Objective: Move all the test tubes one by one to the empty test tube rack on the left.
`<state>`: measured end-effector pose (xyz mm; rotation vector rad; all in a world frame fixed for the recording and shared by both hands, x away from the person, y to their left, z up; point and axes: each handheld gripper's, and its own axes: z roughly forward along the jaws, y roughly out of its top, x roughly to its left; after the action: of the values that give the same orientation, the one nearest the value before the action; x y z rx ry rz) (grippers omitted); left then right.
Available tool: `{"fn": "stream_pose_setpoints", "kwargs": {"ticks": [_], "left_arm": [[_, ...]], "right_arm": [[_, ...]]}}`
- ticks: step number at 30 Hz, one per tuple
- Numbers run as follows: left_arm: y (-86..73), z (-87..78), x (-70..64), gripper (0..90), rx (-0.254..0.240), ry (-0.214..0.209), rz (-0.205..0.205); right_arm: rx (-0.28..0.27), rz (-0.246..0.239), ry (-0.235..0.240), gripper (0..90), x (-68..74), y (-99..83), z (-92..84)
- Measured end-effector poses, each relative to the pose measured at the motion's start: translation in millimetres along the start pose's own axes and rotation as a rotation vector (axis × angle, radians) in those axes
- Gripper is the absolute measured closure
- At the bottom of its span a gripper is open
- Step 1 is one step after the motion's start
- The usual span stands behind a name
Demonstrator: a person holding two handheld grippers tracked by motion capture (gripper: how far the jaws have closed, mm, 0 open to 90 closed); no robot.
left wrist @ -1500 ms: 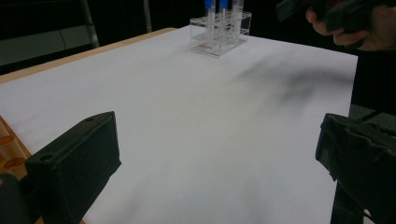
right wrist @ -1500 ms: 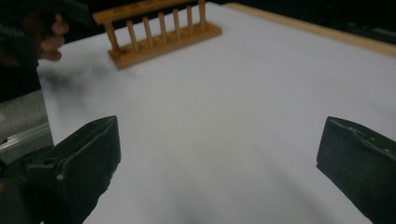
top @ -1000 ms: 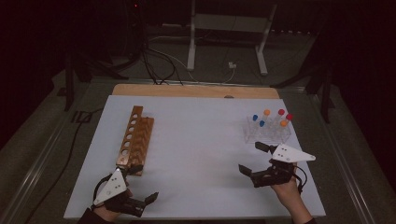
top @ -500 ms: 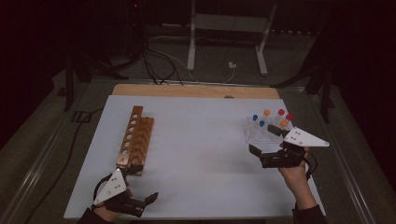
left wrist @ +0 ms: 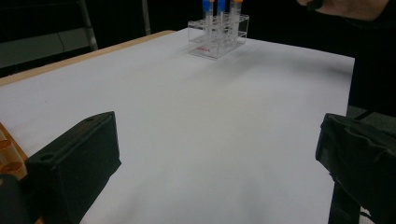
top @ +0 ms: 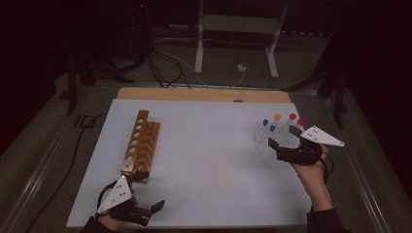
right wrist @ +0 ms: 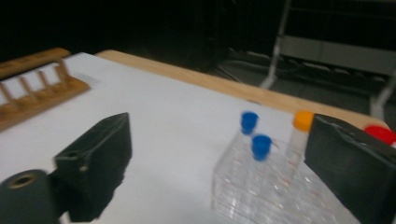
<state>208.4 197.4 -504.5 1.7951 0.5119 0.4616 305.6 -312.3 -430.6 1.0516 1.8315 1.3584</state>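
Note:
A clear plastic rack (top: 278, 138) on the right of the white table holds upright tubes with blue, orange and red caps. My right gripper (top: 283, 136) hovers at the rack's near side. Its jaws are open and have just been closing a little, with nothing pressed between them. In the right gripper view, two blue-capped tubes (right wrist: 259, 145) and an orange-capped tube (right wrist: 302, 120) stand just ahead of my right gripper (right wrist: 219, 140). A wooden rack (top: 141, 148) lies on the left. My left gripper (top: 153, 211) rests open at the front left corner, holding nothing.
The white sheet (top: 209, 160) covers a wooden tabletop whose far edge (top: 204, 94) shows. Cables and a metal stand's legs (top: 238, 48) lie on the dark floor beyond. The left gripper view looks across the sheet to the clear rack (left wrist: 217, 39).
My right gripper has moved away from the front edge, up to the clear rack's near side. The left gripper has stayed where it was.

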Motion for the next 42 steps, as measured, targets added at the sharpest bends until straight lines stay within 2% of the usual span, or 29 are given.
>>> {"fn": "stream_pose_setpoints", "kwargs": {"ticks": [1, 7, 14, 15, 16, 26, 42], "left_arm": [[0.0, 0.0, -0.1, 0.5, 0.001, 0.0, 0.001], [-0.1, 0.3, -0.2, 0.5, 0.002, -0.004, 0.002], [-0.2, 0.7, -0.3, 0.5, 0.006, -0.005, 0.005], [-0.2, 0.7, -0.3, 0.5, 0.006, -0.005, 0.005], [-0.2, 0.7, -0.3, 0.5, 0.005, -0.006, 0.005], [-0.4, 0.8, -0.4, 0.5, 0.008, -0.007, 0.008], [-0.8, 1.1, -0.5, 0.5, 0.01, -0.009, 0.006]], "right_arm": [[0.022, 0.003, -0.021, 11.2, -0.8, -3.8, 3.8], [0.073, 0.012, -0.049, 16.4, -2.1, -10.6, 11.4], [0.199, 0.031, -0.112, 26.4, -2.7, -20.6, 30.0], [0.199, 0.031, -0.112, 26.4, -2.7, -20.6, 30.0], [0.216, 0.043, -0.131, 32.5, -4.1, -21.7, 33.4], [0.281, 0.078, -0.202, 50.6, -11.5, -19.7, 48.8], [0.342, 0.071, -0.226, 66.7, -19.4, -17.8, 72.5]]}}
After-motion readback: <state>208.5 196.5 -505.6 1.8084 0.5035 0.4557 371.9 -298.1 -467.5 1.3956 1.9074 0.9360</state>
